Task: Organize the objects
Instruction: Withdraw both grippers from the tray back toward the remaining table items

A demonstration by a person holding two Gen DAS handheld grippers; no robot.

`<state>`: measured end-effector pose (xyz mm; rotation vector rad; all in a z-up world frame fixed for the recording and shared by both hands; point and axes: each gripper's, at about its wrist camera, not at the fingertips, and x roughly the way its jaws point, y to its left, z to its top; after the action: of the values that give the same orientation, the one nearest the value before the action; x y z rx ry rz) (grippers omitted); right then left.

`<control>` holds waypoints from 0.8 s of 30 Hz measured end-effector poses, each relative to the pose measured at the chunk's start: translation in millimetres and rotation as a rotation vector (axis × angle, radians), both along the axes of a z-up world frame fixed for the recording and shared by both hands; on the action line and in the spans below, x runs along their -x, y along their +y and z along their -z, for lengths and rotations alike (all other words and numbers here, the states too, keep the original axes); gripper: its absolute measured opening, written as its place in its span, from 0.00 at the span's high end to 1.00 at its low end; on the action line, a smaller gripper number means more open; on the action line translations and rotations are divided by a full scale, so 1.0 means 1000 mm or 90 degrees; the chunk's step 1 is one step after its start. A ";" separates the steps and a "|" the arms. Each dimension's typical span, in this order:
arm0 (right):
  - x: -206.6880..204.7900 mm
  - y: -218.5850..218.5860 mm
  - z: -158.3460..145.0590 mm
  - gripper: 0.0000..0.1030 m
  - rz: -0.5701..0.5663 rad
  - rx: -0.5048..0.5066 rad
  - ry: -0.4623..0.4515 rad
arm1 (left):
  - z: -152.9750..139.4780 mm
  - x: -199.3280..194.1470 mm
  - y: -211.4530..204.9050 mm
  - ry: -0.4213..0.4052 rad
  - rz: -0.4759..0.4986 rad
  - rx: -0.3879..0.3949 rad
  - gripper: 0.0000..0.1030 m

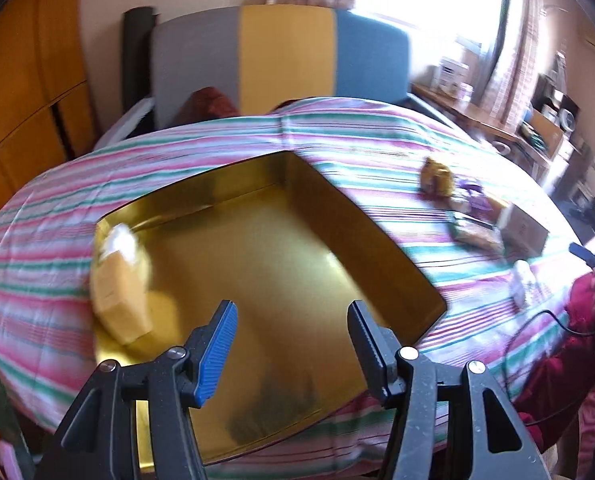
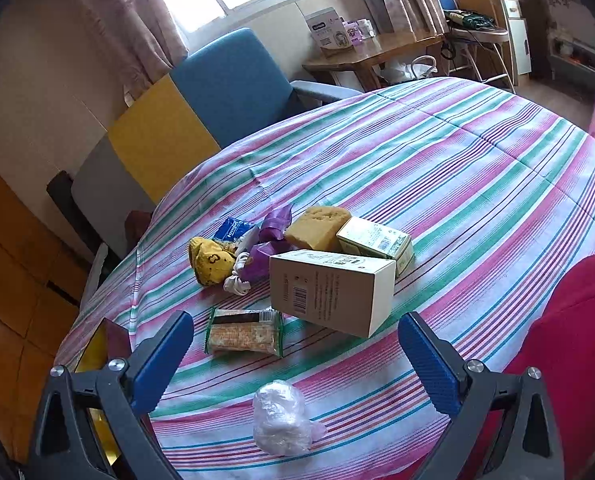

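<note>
Tin (image 1: pixel 377 224): a big gold tin sits open on the striped cloth (image 2: pixel 477 168). I think it is the place where the loose things should go, so it has no lid on.

Yellow pack (image 1: pixel 121 292): it lies inside the tin, against the tin's left wall. It looks blurry. It seems to be the only thing in the tin.

Left gripper (image 1: pixel 293 340): it hangs over the near part of the tin. Its jaws are apart and hold nothing. I think it is there because it works at the tin.

Pile: the other things lie on the cloth, to the right of the tin and apart from it. They are close together, some touching.

In the pile: a big box (image 2: pixel 329 292), a green box (image 2: pixel 377 240) behind it, a sponge (image 2: pixel 317 226), a cracker pack (image 2: pixel 243 334), a yellow bag (image 2: pixel 211 260), and a purple wrapper (image 2: pixel 265 256).

Clear bag (image 2: pixel 283 418): a small crumpled one, the pile thing nearest the right gripper.

Right gripper (image 2: pixel 297 356): it is wide open and empty, pointed at the pile. My guess is that it is open so it can pick one up.

How far: mostly not done, I think.
</note>
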<state>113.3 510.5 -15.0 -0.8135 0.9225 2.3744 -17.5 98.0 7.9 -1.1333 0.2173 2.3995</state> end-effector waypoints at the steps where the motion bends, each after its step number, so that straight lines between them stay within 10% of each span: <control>1: -0.001 0.000 0.000 0.00 0.002 0.000 0.004 | -0.002 -0.001 0.008 0.001 0.013 -0.003 0.44; 11: -0.019 0.016 0.005 0.00 0.035 0.063 0.061 | -0.010 -0.005 0.112 -0.035 0.189 -0.046 0.44; 24: -0.023 0.020 0.006 0.00 0.028 0.082 0.092 | 0.047 -0.013 0.257 -0.242 0.337 -0.073 0.48</control>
<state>136.7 530.9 -20.8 -0.6673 1.1496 2.3795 -5.0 355.5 -39.5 -1.2645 0.2156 1.6849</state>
